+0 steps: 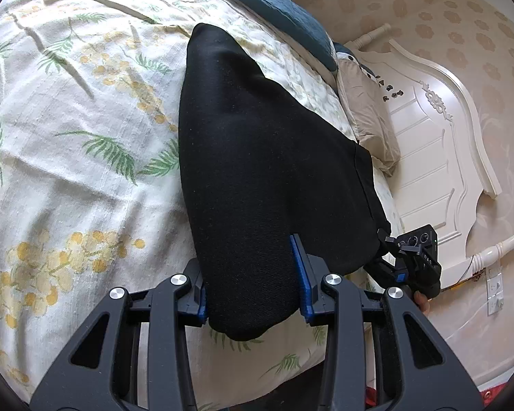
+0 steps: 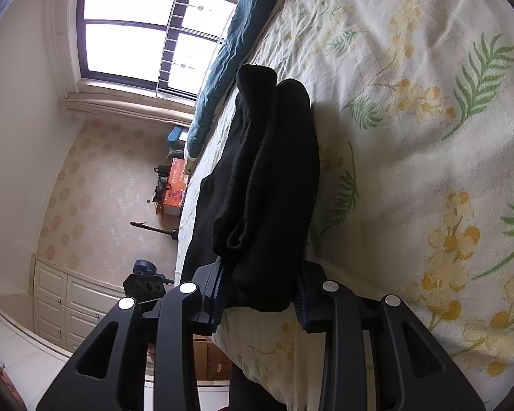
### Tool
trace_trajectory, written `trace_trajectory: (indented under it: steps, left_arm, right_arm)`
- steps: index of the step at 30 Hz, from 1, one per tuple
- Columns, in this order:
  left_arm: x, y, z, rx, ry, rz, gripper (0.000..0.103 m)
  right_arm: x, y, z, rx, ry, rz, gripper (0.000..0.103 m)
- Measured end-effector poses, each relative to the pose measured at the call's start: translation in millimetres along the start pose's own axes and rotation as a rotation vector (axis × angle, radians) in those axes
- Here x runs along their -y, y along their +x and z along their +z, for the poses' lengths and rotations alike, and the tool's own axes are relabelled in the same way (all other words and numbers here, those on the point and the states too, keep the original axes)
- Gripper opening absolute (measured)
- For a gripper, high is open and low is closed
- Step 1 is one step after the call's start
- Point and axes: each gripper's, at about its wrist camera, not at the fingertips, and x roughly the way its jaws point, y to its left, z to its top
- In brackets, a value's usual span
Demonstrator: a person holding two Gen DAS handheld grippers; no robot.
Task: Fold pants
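While the left claw (image 1: 255, 281) is pinching one end of the black pants (image 1: 257, 157) between its blue pads (image 1: 300, 274), the right claw (image 2: 260, 294) is gripping the bunched opposite end; the pants are stretching away over the floral bedspread (image 1: 68, 120) toward a teal blanket (image 2: 222, 54).

No legible text anywhere.
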Motion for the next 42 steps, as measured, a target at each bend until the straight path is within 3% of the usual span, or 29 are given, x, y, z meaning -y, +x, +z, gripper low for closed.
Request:
trace_trajectory:
  steps: [17, 29, 35, 37, 42]
  left_arm:
    - [-6, -2, -1, 0.002, -0.001, -0.028, 0.039]
    - [-7, -2, -3, 0.017, 0.0, -0.034, 0.053]
    - [-6, 1, -1, 0.022, -0.003, -0.049, 0.071]
    - [-3, 3, -1, 0.025, 0.0, -0.069, 0.085]
    - [9, 11, 0, 0.018, 0.06, -0.063, 0.1]
  right_arm:
    - [16, -5, 0, -0.003, 0.02, 0.025, 0.033]
    - [21, -12, -6, 0.001, 0.028, 0.044, 0.035]
    - [29, -18, -7, 0.009, 0.07, 0.111, 0.046]
    - [31, -20, -6, 0.008, 0.082, 0.146, 0.051]
    - [31, -24, -6, 0.006, 0.094, 0.197, 0.061]
